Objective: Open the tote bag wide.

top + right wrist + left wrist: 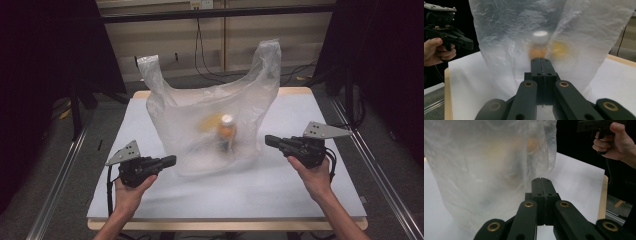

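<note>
A translucent white plastic bag (210,115) stands upright on the white table top (300,185), its two handles sticking up. Through its side I see an orange bottle with a white cap (227,131) and a blurred yellow-orange item (209,121) beside it. My left gripper (172,160) is shut and empty, level with the bag's lower left side and pointing at it. My right gripper (268,140) is shut and empty too, just off the bag's lower right side. In the left gripper view the closed jaws (541,180) face the bag (486,170); in the right gripper view the jaws (541,60) face the bottle (539,45).
The table's wooden edge (225,224) runs along the near side. Dark curtains and stands flank the table. Cables hang on the back wall (200,45). Metal floor rails (55,190) run along both sides.
</note>
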`<state>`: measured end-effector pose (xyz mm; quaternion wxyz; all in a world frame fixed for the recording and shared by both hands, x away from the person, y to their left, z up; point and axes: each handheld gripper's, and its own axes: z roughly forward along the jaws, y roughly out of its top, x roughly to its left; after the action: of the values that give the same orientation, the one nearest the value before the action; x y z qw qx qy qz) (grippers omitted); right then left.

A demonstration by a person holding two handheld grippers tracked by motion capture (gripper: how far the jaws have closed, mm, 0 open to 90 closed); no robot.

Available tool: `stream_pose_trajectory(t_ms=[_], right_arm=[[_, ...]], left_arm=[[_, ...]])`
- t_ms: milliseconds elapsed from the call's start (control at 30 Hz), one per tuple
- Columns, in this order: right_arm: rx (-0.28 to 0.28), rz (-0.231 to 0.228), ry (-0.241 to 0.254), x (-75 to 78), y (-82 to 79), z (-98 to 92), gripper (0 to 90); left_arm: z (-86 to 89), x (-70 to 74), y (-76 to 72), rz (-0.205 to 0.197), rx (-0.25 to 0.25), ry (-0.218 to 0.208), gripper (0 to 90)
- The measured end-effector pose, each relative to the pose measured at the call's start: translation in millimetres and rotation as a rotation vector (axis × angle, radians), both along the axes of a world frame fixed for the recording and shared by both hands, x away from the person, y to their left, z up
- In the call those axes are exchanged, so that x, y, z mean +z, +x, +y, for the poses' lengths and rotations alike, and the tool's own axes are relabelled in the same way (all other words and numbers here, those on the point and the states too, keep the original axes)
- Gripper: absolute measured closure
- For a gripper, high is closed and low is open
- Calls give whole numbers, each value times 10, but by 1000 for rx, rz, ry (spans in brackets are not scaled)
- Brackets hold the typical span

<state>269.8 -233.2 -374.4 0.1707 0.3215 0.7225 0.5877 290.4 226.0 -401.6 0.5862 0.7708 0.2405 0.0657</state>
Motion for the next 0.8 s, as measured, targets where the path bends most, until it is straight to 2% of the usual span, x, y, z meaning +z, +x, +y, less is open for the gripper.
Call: stream_pose_trajectory(t_ms=[167,300,333,433,467,700,800], right_arm=[[30,-14,-6,76,40,66,900],[39,-13,27,188,109,107,900],[42,-19,34,212,121,115,900],[41,-28,40,263,144,122,900],[39,-33,43,309,171,131,900],[42,-62,34,449,232,171,900],[45,-70,35,541,308,217,900]], left_arm=[[-61,138,26,-21,-9,-23,900],[-133,233,56,-46,-21,-34,900],[-147,249,66,-48,-27,-48,900],[-184,297,103,-59,-30,-49,900],[-206,325,129,-67,-41,-64,900],[-228,416,217,-76,-21,-71,900],[-260,490,257,-79,-18,-66,900]])
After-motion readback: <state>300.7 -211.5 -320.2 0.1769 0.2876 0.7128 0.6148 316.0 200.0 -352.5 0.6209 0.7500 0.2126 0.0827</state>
